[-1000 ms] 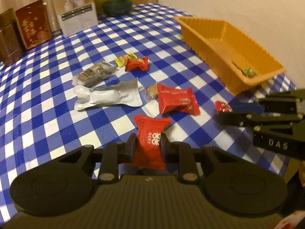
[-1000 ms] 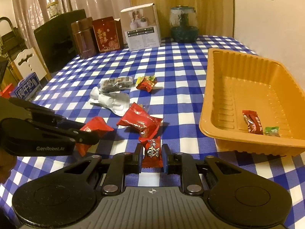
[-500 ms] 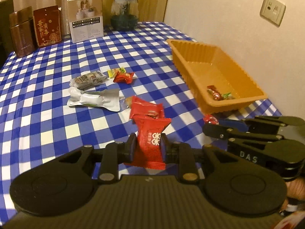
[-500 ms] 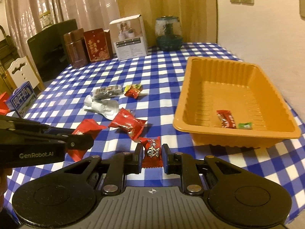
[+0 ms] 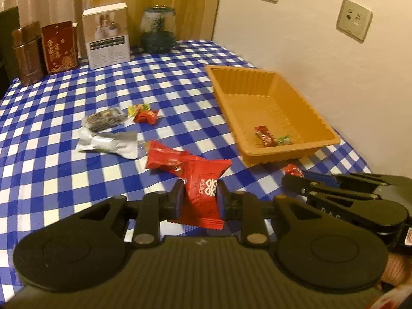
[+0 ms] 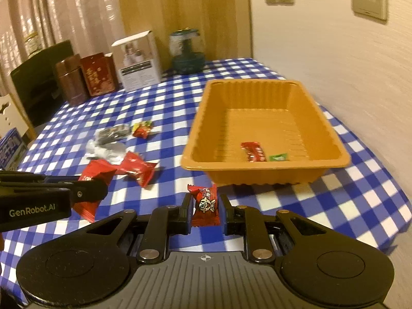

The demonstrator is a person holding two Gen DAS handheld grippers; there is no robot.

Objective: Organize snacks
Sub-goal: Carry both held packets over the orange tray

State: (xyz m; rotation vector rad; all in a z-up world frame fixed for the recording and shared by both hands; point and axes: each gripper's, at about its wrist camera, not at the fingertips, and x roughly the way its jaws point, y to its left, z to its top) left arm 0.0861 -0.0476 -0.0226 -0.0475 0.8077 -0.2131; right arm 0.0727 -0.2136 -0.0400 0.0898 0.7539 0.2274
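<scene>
Fingers of my left gripper (image 5: 200,197) pinch a big red snack pack (image 5: 203,193); my right gripper (image 6: 205,207) fingers hold a small red candy (image 6: 206,204), both short of the orange tray (image 6: 257,164). Thin wrappers may slip and drop outside.

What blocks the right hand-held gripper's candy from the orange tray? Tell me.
Nothing visible. The candy in the right hand-held gripper faces the tray across bare tablecloth; only the near wall must be cleared.
</scene>
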